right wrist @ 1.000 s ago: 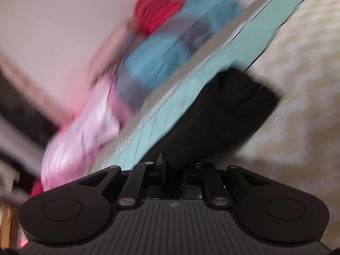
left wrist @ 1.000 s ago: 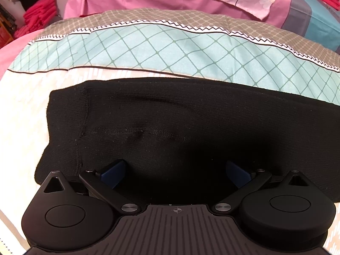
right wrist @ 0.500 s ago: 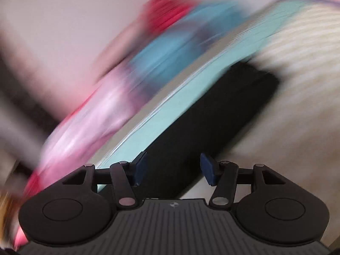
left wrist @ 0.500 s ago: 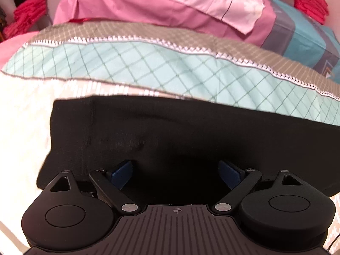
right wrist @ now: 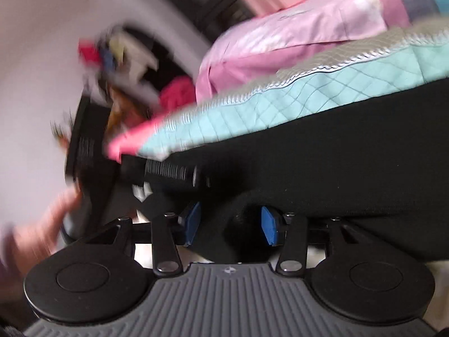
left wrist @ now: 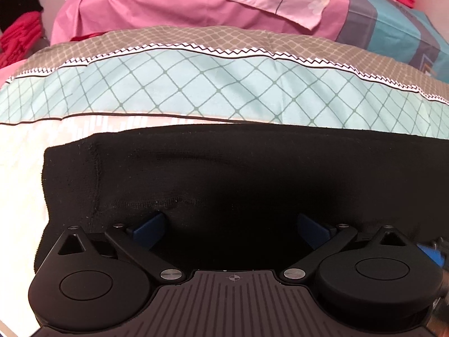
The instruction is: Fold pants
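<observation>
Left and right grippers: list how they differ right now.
The left gripper stands wide open; the right gripper is narrower, its jaws closing. The left view is sharp, the right smeared. Both have blue pads and sit over the black pants, clamping nothing.

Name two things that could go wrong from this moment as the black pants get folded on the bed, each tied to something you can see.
1. The right gripper is closing with a raised fold of the black pants between its pads; it may pinch only one layer.
2. The left gripper stands wide open above the cloth, holding nothing, so that end could drag when the right pulls.
</observation>
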Motion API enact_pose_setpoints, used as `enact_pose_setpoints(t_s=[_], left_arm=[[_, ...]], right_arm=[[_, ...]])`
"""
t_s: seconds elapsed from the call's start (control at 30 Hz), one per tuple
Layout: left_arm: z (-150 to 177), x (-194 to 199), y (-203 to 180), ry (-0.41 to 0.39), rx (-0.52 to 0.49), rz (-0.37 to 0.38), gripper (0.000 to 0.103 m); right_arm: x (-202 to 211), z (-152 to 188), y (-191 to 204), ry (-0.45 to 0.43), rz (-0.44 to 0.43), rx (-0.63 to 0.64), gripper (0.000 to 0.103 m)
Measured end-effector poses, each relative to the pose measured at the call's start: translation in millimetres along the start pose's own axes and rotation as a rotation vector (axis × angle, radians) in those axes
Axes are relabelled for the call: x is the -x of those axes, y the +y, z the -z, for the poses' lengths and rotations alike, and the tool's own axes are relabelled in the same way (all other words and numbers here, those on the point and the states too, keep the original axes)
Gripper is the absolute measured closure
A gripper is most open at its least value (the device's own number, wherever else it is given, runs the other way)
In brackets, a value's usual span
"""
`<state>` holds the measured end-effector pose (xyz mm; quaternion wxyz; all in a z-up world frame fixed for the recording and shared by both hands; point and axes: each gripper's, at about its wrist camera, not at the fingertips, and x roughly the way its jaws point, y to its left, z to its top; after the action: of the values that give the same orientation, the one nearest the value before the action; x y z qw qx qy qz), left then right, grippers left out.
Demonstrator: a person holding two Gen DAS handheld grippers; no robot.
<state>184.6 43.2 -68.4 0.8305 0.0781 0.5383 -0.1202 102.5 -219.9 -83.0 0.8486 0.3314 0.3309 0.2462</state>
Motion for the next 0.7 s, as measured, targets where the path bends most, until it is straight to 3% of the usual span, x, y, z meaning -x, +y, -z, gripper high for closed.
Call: enact_pose_setpoints(t_s=[0.03,0.1,0.17,0.27,0.3,0.37,0.4,0.47,0.57,0.6,0.63,0.7], left_arm=[[1,0,0,-0.002,-0.006,0.002,0.000],[4,0,1,-0.003,-0.016,0.007,0.000],[5,1,2,-0.002,-0.018,0.010,0.000],[3,-1,0,0.001,-0.012,0.002,0.000],[2,-2,-1,0.003,-0.015,-0.005,0.000],[1,-2,-5,0.011,-0.027,-0.017,0.000],[0,-2,-6,0.018,-0.033,-0.021,0.000],[-1,-3,-9,0.028,-0.044,-0.033,0.000],[-3,-4,-10,0.033,-0.040,-0.044,0.000],[-3,-4,-10,0.033,-0.039,-0.048,0.000],[-3,-4,-11,0.032,-0.041,-0.051,0.000],[-1,-4,-13,0.029,-0.049,-0.058,0.000]], right_arm=[[-5,1,-6,0.064,-0.060,-0.027,0.050],[-23,9,-10,0.302,-0.188,-0.027,0.043],[-19,5,-12,0.259,-0.147,0.040,0.050],[-14,-11,-34,0.081,-0.101,-0.109,0.048],[-19,-11,-38,0.086,-0.131,-0.140,0.047],[-40,-3,-28,0.273,-0.235,-0.085,0.046],[-43,2,-15,0.328,-0.251,0.003,0.042],[-42,-6,-5,0.305,-0.205,0.117,0.038],[-39,-25,-35,0.158,-0.145,-0.087,0.045],[-42,-24,-38,0.167,-0.142,-0.109,0.046],[-43,-19,-30,0.216,-0.150,-0.055,0.045],[-43,-11,-9,0.326,-0.161,0.134,0.043]])
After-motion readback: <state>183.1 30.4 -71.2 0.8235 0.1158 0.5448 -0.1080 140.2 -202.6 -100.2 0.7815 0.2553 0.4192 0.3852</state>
